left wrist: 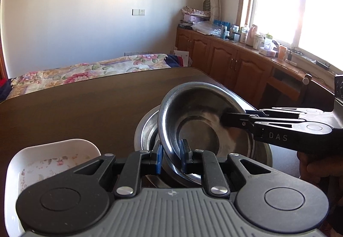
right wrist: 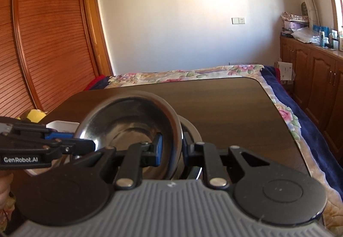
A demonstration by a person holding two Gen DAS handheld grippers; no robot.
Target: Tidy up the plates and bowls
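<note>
Gripping tilted steel bowl (left wrist: 193, 121) rim: left gripper (left wrist: 171, 156) jaws clamped | right gripper (right wrist: 171, 151) jaws clamped | second bowl (left wrist: 145, 129) beneath | white dish (left wrist: 53, 149) on tabletop (left wrist: 85, 108)

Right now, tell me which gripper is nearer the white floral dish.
Left. The left gripper holds the rim of the tilted steel bowl just beside the white dish; the right gripper holds the opposite rim, farther from the dish.

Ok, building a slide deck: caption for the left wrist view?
Both grippers, left and right, clamp a tilted steel bowl above another bowl.
</note>
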